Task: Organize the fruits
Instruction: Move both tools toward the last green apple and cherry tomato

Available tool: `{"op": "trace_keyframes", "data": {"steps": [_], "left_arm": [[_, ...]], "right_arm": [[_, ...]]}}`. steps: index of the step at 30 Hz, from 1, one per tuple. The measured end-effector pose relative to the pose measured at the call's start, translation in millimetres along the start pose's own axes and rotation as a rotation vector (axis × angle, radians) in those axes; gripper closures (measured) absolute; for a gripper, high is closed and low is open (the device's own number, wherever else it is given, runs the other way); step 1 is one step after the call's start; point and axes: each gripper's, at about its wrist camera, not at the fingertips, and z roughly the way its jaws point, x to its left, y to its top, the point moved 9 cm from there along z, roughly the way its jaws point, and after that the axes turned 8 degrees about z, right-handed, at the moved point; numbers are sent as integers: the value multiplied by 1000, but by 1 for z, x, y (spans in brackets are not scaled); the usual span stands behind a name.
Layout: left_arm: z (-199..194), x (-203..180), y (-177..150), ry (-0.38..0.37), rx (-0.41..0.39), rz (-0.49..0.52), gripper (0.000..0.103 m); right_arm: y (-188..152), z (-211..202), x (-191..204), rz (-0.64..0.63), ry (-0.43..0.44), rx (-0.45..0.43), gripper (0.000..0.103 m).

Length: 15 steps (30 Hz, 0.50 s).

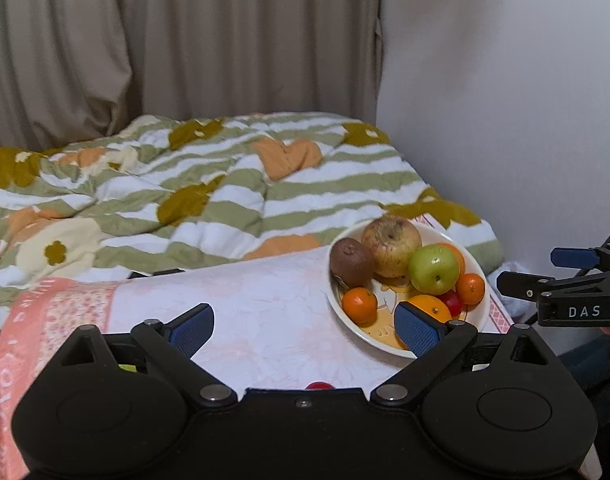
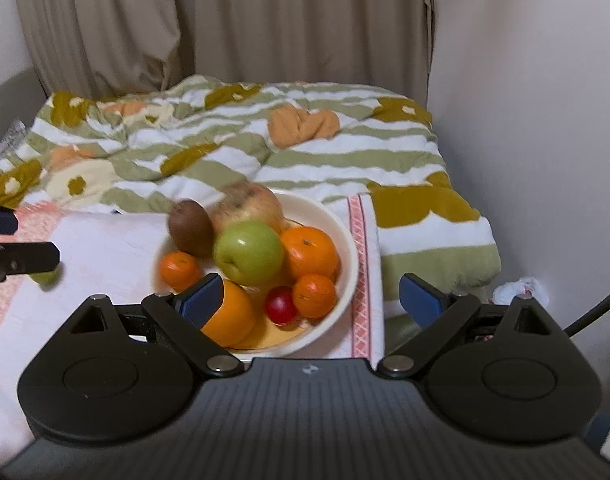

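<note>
Fingers (image 2: 203, 300) of my right gripper (image 2: 311, 300) and left gripper (image 1: 305, 330) gape fully, holding nothing, above a cloth (image 1: 245, 304) on the bed (image 1: 225, 184); fruit fills the bowl (image 2: 347, 240): apple (image 2: 249, 252), orange (image 2: 311, 252), kiwi (image 2: 191, 228).

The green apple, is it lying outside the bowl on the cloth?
No, the green apple sits inside the bowl among the other fruit.

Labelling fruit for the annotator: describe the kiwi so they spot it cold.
Find the cream plate on the pale cloth before the striped quilt. At its back left edge, beside the big blotchy apple, sits the kiwi: the only dull brown, fuzzy, egg-shaped fruit.
</note>
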Motion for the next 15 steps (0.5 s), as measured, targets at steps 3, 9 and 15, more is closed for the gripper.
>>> {"op": "trace_keyframes", "data": {"steps": [3,9,15], "left_arm": [[-22,7,-2,34,-25,-10,4],[-61,27,-14,117,-57,-22,4],[-85,63,-31,181,-67,-34,3]], "right_arm": [[7,-18,15,-12,33,-22,0],[13,-47,46,-36,91,-46,0],[11,-64,82,-48,120,-72,0]]}}
